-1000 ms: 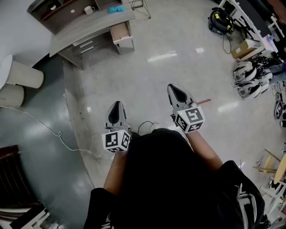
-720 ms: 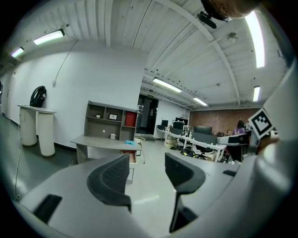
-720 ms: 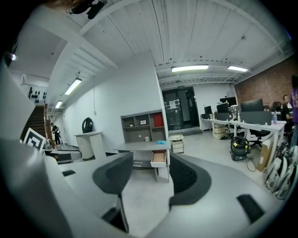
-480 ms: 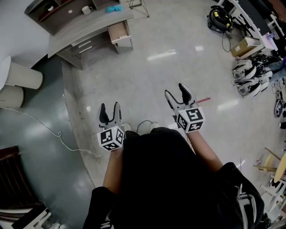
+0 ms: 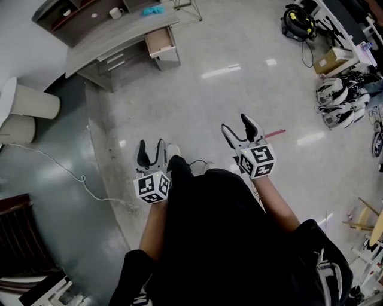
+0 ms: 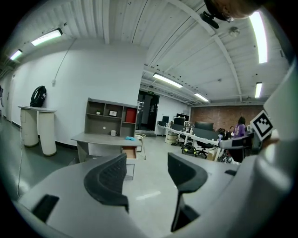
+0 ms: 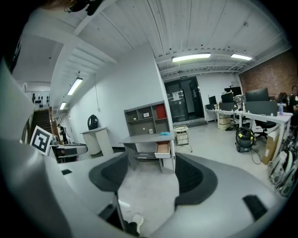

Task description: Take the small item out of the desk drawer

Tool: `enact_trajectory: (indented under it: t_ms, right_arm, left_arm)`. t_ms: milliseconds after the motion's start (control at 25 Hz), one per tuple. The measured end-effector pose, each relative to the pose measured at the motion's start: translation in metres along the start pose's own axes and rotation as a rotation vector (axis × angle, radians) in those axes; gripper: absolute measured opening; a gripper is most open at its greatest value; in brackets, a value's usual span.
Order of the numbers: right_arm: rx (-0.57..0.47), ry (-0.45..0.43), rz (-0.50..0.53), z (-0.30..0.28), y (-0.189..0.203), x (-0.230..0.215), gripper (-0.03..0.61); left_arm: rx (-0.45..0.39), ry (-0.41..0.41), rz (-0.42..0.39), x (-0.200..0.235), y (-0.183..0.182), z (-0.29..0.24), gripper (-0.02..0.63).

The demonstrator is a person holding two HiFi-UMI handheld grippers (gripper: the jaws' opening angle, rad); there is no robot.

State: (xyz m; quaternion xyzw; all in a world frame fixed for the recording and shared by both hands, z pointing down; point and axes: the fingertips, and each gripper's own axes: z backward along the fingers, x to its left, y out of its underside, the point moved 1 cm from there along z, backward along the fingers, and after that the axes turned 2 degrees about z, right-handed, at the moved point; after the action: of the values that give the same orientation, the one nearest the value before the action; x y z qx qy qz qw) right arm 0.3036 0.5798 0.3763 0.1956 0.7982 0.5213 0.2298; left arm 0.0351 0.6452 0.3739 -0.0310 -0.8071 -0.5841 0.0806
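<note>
A grey desk (image 5: 114,42) stands far off at the top left, with one wood-lined drawer (image 5: 160,42) pulled out. I cannot see into the drawer, so the small item is hidden. The same desk (image 6: 104,138) and drawer (image 6: 129,152) show in the left gripper view, and the desk (image 7: 148,138) and drawer (image 7: 163,148) in the right gripper view. My left gripper (image 5: 151,146) is held over the floor, open and empty. My right gripper (image 5: 236,124) is also over the floor. Its jaws are opening with nothing between them.
A mug (image 5: 116,12) and a blue thing (image 5: 154,11) lie on the desk top. White round stands (image 5: 30,98) and a floor cable (image 5: 78,179) are at the left. A vacuum (image 5: 296,27), a box (image 5: 332,60) and helmets (image 5: 335,101) line the right.
Both grippers went from shut to open. A foot has stepped forward between them, and the desk has stayed about as far away.
</note>
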Motion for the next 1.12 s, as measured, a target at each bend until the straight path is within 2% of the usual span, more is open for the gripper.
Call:
enact_trajectory:
  t_ms: [160, 360, 520, 720, 920, 1120]
  right_arm:
    - [0.033, -0.034, 0.031, -0.011, 0.001, 0.001, 0.291]
    - [0.059, -0.007, 0.049, -0.042, -0.006, -0.01, 0.291]
    - [0.08, -0.001, 0.053, -0.081, -0.019, -0.012, 0.291]
    - [0.113, -0.012, 0.08, -0.148, -0.048, -0.03, 0.292]
    - [0.116, -0.012, 0.024, -0.232, -0.087, -0.037, 0.295]
    - [0.114, -0.003, 0.024, -0.304, -0.122, -0.041, 0.298]
  left_arm:
    - [-0.007, 0.031, 0.01, -0.002, 0.003, -0.02, 0.253]
    - [0.0, 0.078, 0.021, 0.004, -0.002, -0.066, 0.253]
    - [0.017, 0.092, 0.034, 0.028, -0.014, -0.115, 0.253]
    - [0.006, 0.084, 0.063, 0.06, -0.044, -0.187, 0.253]
    - [-0.005, 0.097, 0.056, 0.095, -0.082, -0.252, 0.253]
    - [0.008, 0.139, 0.051, 0.121, -0.108, -0.303, 0.253]
